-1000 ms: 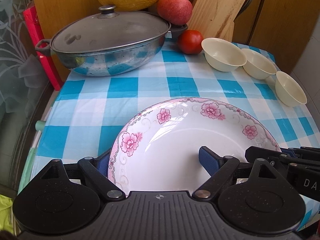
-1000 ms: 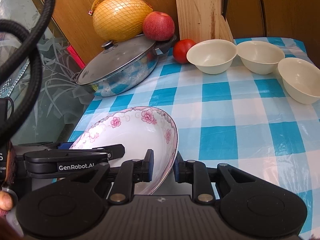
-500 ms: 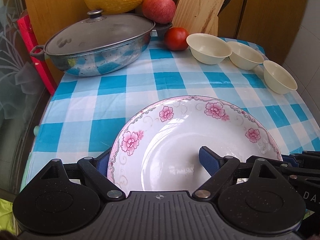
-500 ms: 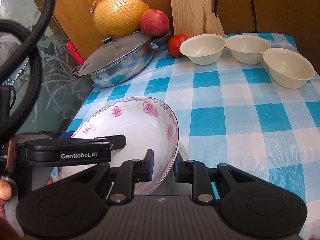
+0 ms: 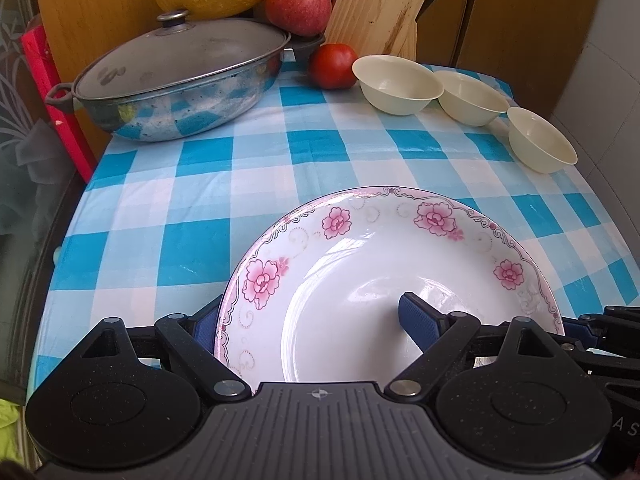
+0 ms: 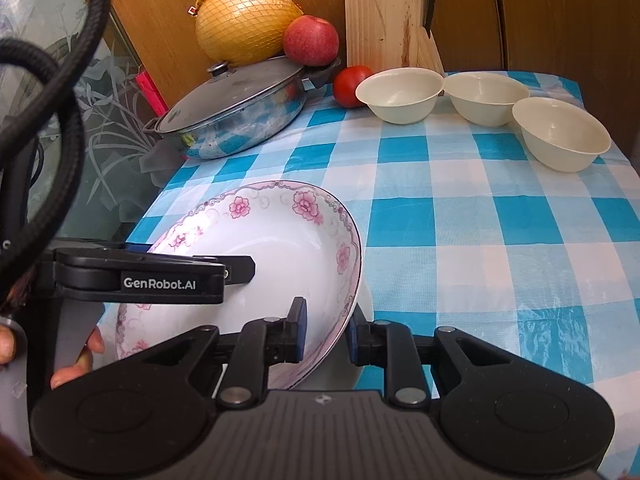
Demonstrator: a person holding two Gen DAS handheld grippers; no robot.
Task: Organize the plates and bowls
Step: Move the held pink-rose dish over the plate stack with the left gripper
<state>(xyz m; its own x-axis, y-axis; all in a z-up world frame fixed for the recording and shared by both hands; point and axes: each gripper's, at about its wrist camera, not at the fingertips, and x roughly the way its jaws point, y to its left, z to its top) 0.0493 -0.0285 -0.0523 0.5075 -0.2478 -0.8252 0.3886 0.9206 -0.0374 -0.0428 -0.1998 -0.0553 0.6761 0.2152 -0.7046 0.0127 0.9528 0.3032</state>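
Note:
A white deep plate with pink flowers [image 5: 360, 272] is held at the near edge of the table. My left gripper [image 5: 308, 320] grips its left rim, one finger inside [image 5: 416, 316] and one under the rim. My right gripper [image 6: 326, 328] is shut on the plate's right rim [image 6: 280, 240]; the left gripper's body [image 6: 160, 276] shows over the plate. Three cream bowls [image 5: 396, 84] [image 5: 472, 96] [image 5: 540, 140] stand in a row at the back right; they also show in the right wrist view [image 6: 400, 92] [image 6: 486, 96] [image 6: 560, 136].
A lidded steel pan [image 5: 184, 80] stands at the back left with a netted pomelo [image 6: 248, 20] and an apple [image 5: 298, 4] behind it. A tomato [image 5: 332, 66] and a wooden knife block [image 5: 380, 4] stand at the back. A blue checked cloth [image 6: 480, 220] covers the table.
Both grippers have pulled back and lifted a little with the plate; the pan and bowls sit farther off and the plate looks slightly tilted.

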